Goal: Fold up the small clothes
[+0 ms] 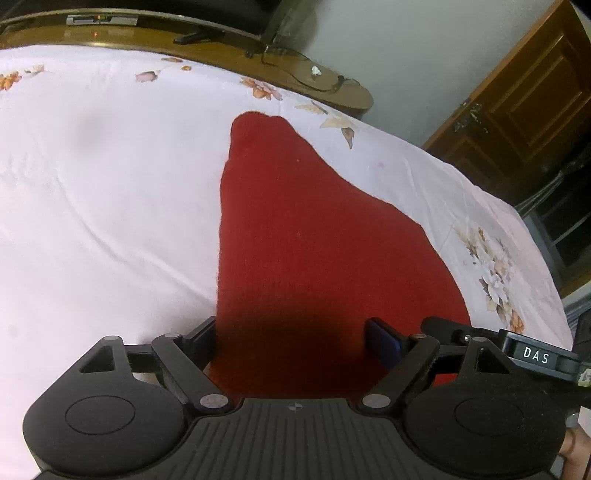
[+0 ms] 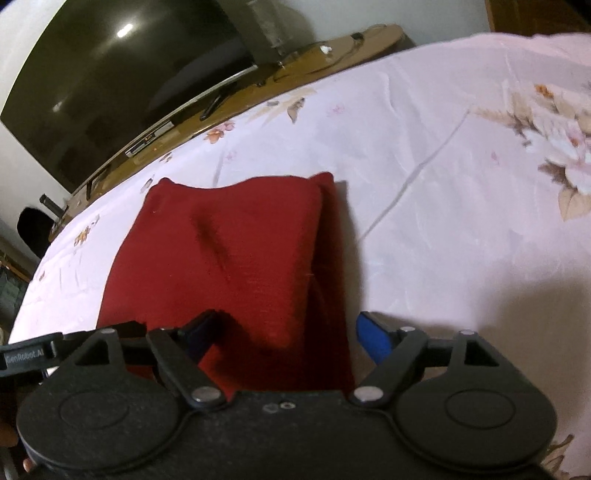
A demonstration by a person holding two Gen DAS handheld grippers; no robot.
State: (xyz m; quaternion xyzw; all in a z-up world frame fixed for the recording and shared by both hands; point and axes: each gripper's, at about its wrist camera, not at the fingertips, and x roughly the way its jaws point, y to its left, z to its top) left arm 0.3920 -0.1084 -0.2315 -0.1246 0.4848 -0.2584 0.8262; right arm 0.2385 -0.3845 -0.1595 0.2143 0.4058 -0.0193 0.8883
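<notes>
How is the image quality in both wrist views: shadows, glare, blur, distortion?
Left wrist: sharp, strong fisheye bending, tool shadow darkens the near red garment. Right wrist: softer, slightly blurred, lamp glare on the dark TV screen, shadow on the bedsheet.
</notes>
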